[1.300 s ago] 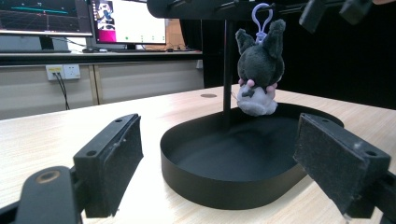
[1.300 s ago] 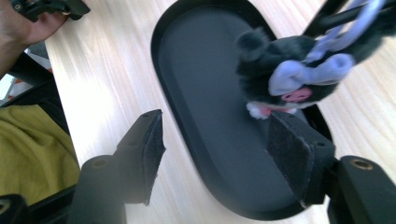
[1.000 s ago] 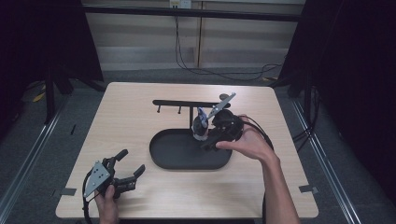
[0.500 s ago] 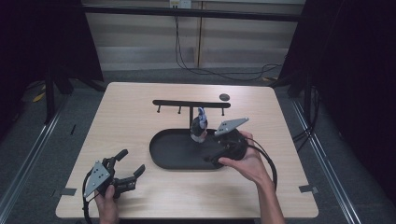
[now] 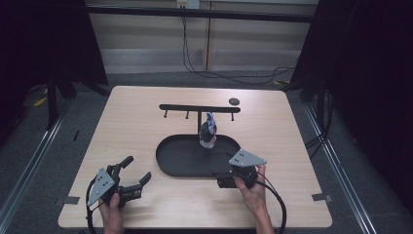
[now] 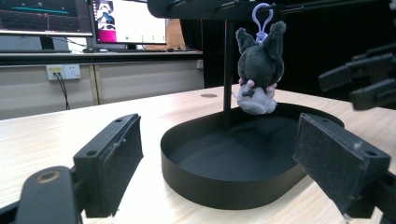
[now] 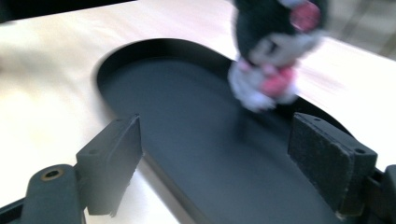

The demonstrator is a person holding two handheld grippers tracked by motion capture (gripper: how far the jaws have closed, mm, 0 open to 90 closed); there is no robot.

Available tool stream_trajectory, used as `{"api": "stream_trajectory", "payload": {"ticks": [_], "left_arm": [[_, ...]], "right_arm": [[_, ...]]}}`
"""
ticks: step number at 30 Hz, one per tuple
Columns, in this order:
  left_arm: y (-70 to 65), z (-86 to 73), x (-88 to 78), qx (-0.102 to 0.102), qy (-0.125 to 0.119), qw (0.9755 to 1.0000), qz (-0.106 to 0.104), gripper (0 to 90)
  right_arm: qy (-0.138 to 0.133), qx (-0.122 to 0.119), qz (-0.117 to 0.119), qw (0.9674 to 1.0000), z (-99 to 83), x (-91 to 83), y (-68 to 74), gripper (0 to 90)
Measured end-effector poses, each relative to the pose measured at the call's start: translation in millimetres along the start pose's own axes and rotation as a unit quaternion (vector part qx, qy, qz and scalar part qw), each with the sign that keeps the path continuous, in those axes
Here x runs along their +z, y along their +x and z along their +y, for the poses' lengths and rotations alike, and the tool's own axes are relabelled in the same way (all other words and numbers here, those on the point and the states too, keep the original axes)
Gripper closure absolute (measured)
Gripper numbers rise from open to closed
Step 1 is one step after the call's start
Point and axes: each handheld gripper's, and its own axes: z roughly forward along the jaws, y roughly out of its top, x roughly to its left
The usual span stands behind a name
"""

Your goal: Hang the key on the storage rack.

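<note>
Plush keychain hung by loop from rack over tray, kept clear. Right gripper beside tray, empty, jaws apart. Left gripper parked nr tray, empty, jaws wide.

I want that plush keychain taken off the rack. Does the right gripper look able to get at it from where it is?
Probably yes. The right gripper, jaws open, faces the plush keychain across the black tray, with nothing between them.
</note>
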Motion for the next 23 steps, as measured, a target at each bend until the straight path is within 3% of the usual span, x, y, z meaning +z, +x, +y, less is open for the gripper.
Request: {"api": "stream_trajectory", "payload": {"ticks": [1,3,5,6,7,8,9,10,14,15,16,17,18,19,21,22,23], "left_arm": [[0.0,0.0,0.0,0.000,0.000,1.0000,0.000,15.2],[0.0,0.0,0.0,0.000,0.000,1.0000,0.000,15.1],[0.0,0.0,0.1,0.000,0.000,1.0000,0.000,15.1],[0.0,0.0,0.1,0.000,0.000,1.0000,0.000,15.1],[0.0,0.0,0.1,0.000,0.000,1.0000,0.000,15.2],[-0.1,0.0,0.1,0.000,0.000,1.0000,0.000,15.1],[-0.1,0.0,0.1,0.000,0.000,1.0000,0.000,15.2],[0.0,0.0,0.0,0.001,0.000,1.0000,0.000,15.1],[-0.1,0.0,-0.1,0.001,0.000,1.0000,0.000,15.1],[-0.4,-0.1,0.1,-0.002,-0.002,1.0000,0.000,15.1],[-0.5,-0.1,0.2,-0.002,-0.002,1.0000,0.001,15.1],[-0.5,-0.1,0.2,-0.002,-0.002,1.0000,0.001,15.2],[-0.4,-0.1,0.1,-0.001,-0.002,1.0000,0.000,15.1],[-0.4,-0.1,0.1,-0.001,-0.002,1.0000,0.000,15.1],[-0.3,-0.1,0.0,0.000,-0.001,1.0000,0.000,15.1],[-0.3,-0.1,0.0,-0.001,-0.001,1.0000,0.000,15.1],[-0.5,-0.1,0.1,-0.002,-0.002,1.0000,0.001,15.1]], "right_arm": [[0.000,0.000,0.000,1.0000,0.0,0.0,0.0,17.7],[-0.026,0.019,-0.041,0.9986,-17.0,1.2,4.4,17.6],[-0.041,0.028,-0.053,0.9973,-22.6,1.1,5.3,17.4],[-0.057,0.026,-0.076,0.9951,-32.2,2.0,7.5,16.1],[-0.057,0.026,-0.076,0.9951,-32.2,2.0,7.5,16.1],[-0.082,0.010,-0.094,0.9921,-37.4,-0.8,11.9,19.6],[-0.082,0.010,-0.094,0.9921,-37.4,-0.8,11.9,19.6],[-0.102,0.007,-0.094,0.9903,-39.1,-3.5,14.2,14.3],[-0.130,0.010,-0.095,0.9869,-42.3,-7.9,14.5,13.9],[-0.144,0.014,-0.099,0.9845,-44.2,-10.4,14.5,13.8],[-0.174,0.019,-0.105,0.9788,-48.2,-15.1,14.1,13.7],[-0.174,0.019,-0.105,0.9788,-48.2,-15.1,14.1,13.7],[-0.196,0.037,-0.112,0.9734,-51.5,-19.0,12.4,13.7],[-0.196,0.037,-0.112,0.9734,-51.5,-19.0,12.4,13.7],[-0.218,0.066,-0.101,0.9684,-55.5,-22.9,7.2,13.7],[-0.218,0.066,-0.101,0.9684,-55.5,-22.9,7.2,13.7],[-0.224,0.066,-0.107,0.9663,-56.0,-23.5,7.5,13.7]]}}
